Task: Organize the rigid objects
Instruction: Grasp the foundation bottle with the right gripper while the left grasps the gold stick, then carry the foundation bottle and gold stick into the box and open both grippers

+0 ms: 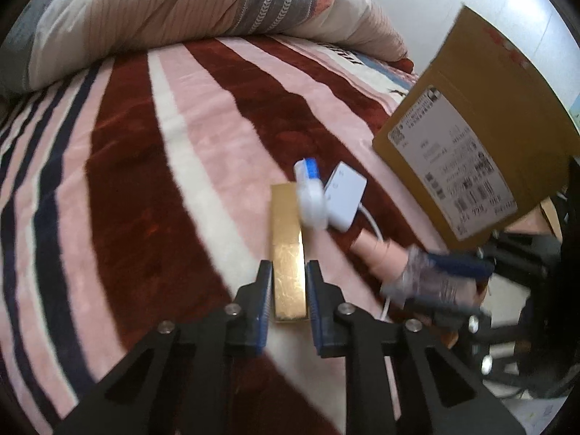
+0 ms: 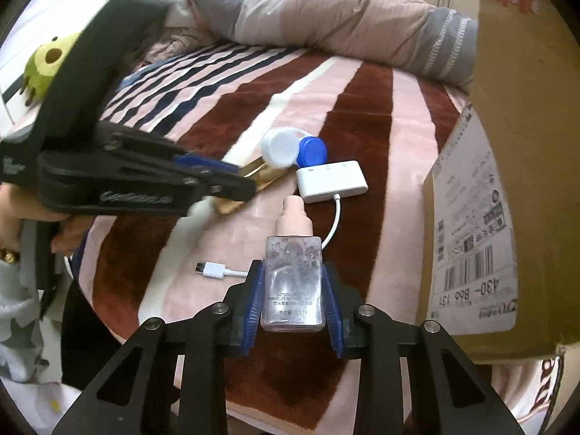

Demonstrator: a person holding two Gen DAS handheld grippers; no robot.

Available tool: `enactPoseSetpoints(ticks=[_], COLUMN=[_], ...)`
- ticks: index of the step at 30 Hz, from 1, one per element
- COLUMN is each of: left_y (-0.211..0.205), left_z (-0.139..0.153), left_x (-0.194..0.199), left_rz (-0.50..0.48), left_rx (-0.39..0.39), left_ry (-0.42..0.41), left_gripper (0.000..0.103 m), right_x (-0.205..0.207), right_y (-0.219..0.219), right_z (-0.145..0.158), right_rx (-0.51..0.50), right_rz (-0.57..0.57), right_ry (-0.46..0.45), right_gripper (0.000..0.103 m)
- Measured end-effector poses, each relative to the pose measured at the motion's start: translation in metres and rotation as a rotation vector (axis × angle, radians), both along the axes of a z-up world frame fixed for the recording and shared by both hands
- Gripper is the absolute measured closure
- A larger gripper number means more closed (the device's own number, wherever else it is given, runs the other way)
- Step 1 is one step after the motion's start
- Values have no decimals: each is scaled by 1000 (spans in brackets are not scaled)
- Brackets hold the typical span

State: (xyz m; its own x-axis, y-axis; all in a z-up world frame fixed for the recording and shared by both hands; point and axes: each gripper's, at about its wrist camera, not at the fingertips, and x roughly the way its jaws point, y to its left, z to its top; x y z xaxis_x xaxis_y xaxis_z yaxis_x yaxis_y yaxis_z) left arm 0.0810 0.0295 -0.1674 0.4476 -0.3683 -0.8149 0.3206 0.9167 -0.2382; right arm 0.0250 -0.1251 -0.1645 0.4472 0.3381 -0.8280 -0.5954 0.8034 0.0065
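1. The left wrist view looks close and low along its fingers across the striped blanket (image 1: 145, 181).
2. The right wrist view faces likewise, from the side.
3. Both share the white adapter (image 1: 344, 195) (image 2: 331, 180) and cardboard box (image 1: 489, 116) (image 2: 525, 145).

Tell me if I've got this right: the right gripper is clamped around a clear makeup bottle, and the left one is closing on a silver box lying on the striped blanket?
Nearly. The box between the left gripper fingers is gold, not silver, as the left wrist view shows. The rest holds: the right gripper clamps the clear makeup bottle, over the striped blanket.
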Motion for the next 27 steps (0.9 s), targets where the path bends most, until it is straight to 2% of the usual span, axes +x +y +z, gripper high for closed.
enactPoseSetpoints(ticks=[5,12,16,20,27], left_y=[9,-5,1,18,32], left_z=[-1,-14,-5,22,104], left_x=[-13,-2,-7,-20,-47], left_rz=[1,31,38,80,96], left_rx=[24,57,52,71,64], left_ry=[-8,-33,-43,-96,-241], left_gripper=[88,88,88,88,88], right_x=[2,11,8,-6,-23], right_y=[4,8,5,9,7], right_z=[-5,-13,-3,28,106], right_rx=[-1,16,33,84,230], right_rz=[4,-12,-22,36,115], right_ry=[12,25,-1,-46,-162], right_gripper=[76,76,76,76,76])
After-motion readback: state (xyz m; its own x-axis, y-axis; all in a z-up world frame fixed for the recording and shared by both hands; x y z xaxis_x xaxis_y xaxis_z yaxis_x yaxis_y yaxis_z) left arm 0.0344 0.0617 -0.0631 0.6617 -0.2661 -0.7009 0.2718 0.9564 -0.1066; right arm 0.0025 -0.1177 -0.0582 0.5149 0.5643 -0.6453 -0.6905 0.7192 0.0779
